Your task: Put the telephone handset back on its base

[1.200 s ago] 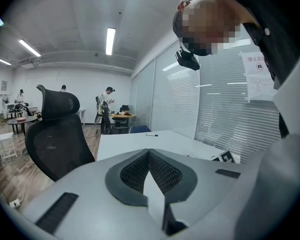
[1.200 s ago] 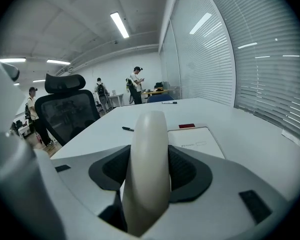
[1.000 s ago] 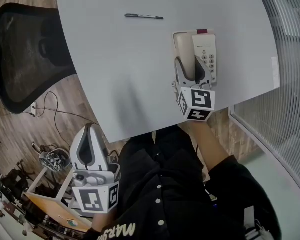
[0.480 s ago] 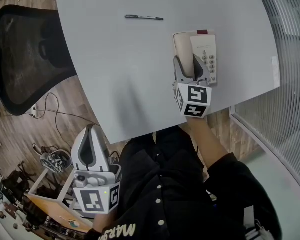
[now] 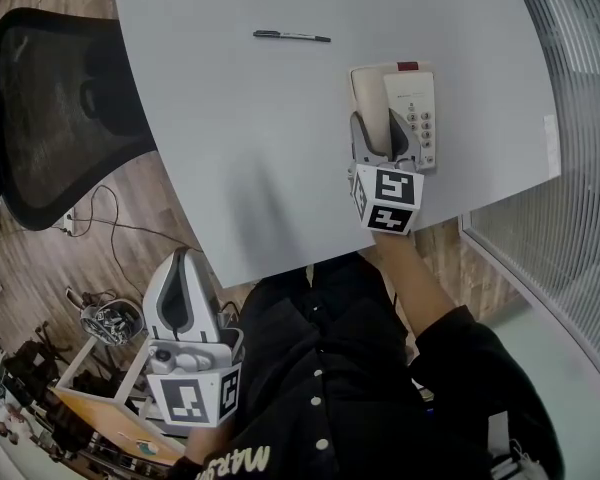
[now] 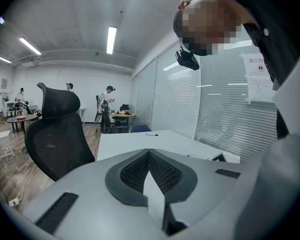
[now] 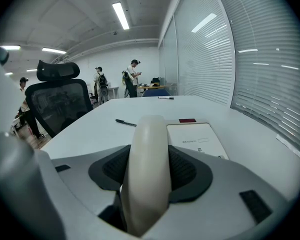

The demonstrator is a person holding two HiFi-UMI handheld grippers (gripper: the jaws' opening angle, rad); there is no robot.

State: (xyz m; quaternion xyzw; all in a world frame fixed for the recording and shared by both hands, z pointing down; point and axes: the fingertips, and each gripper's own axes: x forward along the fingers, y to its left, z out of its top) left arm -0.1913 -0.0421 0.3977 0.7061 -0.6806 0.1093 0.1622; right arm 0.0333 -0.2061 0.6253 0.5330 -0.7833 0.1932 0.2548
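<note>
Grey left gripper (image 5: 183, 260): jaws together, empty, off the near edge of the worktop (image 5: 230, 148) | cream handset (image 5: 368, 96): lies along the left side of the base (image 5: 418, 108), seated or not unclear | right gripper (image 5: 379, 134): jaws clamped on the handset's near end
</note>
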